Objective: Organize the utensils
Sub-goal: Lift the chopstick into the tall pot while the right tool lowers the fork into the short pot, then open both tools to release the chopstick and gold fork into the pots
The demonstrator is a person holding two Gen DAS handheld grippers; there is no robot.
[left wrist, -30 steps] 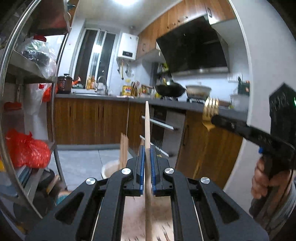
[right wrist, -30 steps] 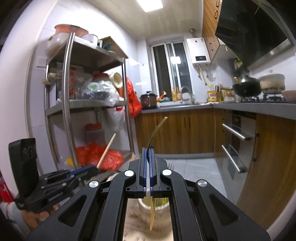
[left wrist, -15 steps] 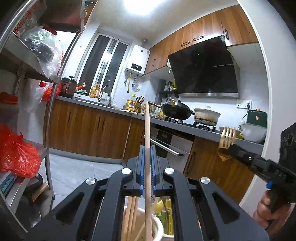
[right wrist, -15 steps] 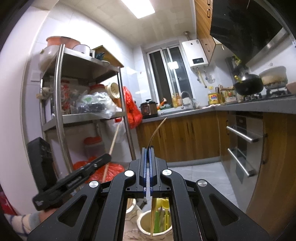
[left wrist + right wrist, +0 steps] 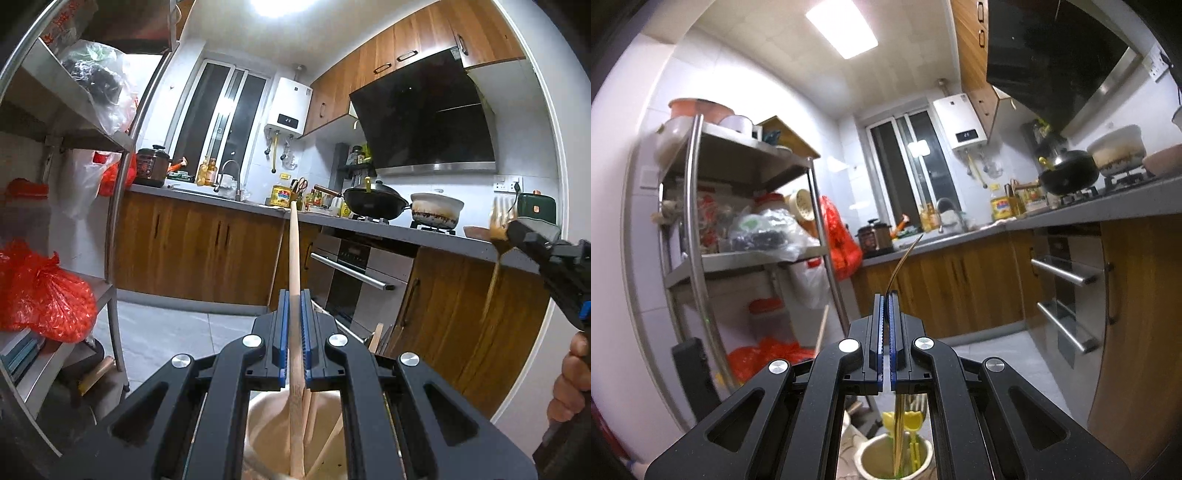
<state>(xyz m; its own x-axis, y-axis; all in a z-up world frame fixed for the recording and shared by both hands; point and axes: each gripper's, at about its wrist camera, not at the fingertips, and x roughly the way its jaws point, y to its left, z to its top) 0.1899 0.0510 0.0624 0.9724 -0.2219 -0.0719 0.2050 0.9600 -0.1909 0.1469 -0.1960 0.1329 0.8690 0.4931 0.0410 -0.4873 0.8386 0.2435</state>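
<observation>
A kitchen with wood cabinets is seen. Left view: the left tongs [image 5: 294, 332] are clamped on a wooden chopstick [image 5: 293, 258], best lowered straight into the beige holder [image 5: 266, 435] (others inside). Right view: the right tongs [image 5: 885, 339] pinch a gold fork [image 5: 899, 424] over the utensil cup [image 5: 868, 456]; it should be kept vertical.

In the left wrist view, the stove counter [image 5: 369, 225] serves as landmark. On it sit the wok [image 5: 375, 201] and, to its right, a pot [image 5: 436, 208]. The range hood [image 5: 424, 122] hangs above them; the oven [image 5: 354, 273] sits beneath. Left along the counter stands the oil bottle [image 5: 281, 195], then the faucet [image 5: 231, 173] (a cooker [image 5: 152, 166] lies farther left). The metal shelf rack [image 5: 118, 206] stands left of everything.
</observation>
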